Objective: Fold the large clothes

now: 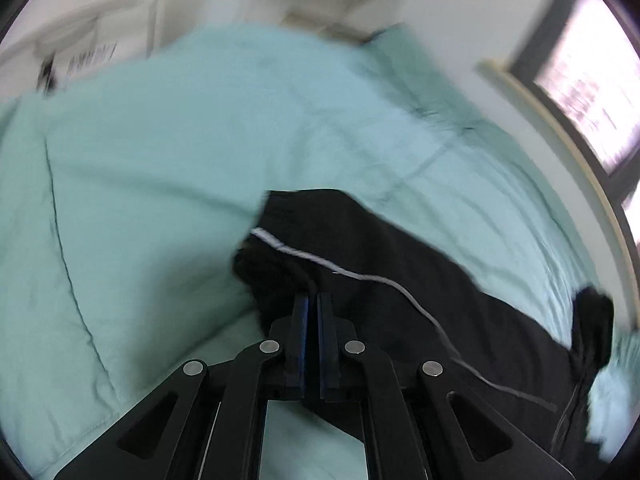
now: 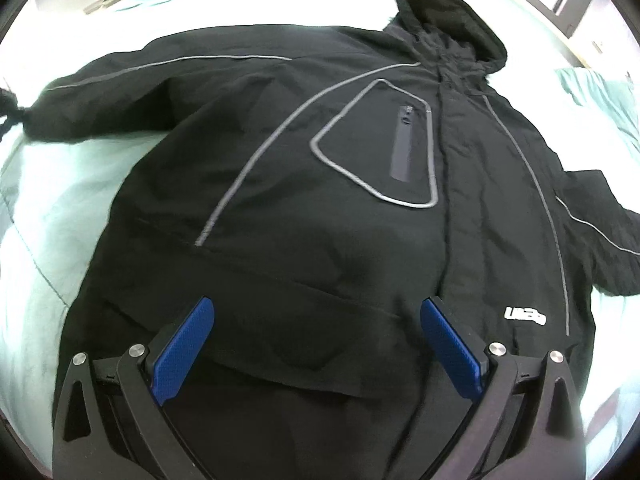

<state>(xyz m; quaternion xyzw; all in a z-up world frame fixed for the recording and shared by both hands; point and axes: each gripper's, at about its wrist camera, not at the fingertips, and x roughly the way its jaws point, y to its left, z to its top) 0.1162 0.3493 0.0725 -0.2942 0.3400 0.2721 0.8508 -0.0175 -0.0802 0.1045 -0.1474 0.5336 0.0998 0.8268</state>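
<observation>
Left gripper (image 1: 313,300), jaws pinched tight on the cuff end of the left sleeve (image 1: 280,264) of the black hooded nylon jacket with grey piping (image 2: 320,184), spread front-up on the pale green quilted bed (image 1: 152,168). Best to carry the sleeve across the chest in one low arc — cuff taut, piping straight. Right gripper (image 2: 316,344) over the hem, jaws wide apart, holding nothing. Open quilt all round the jacket; window wall (image 1: 520,92) close on the far right.
</observation>
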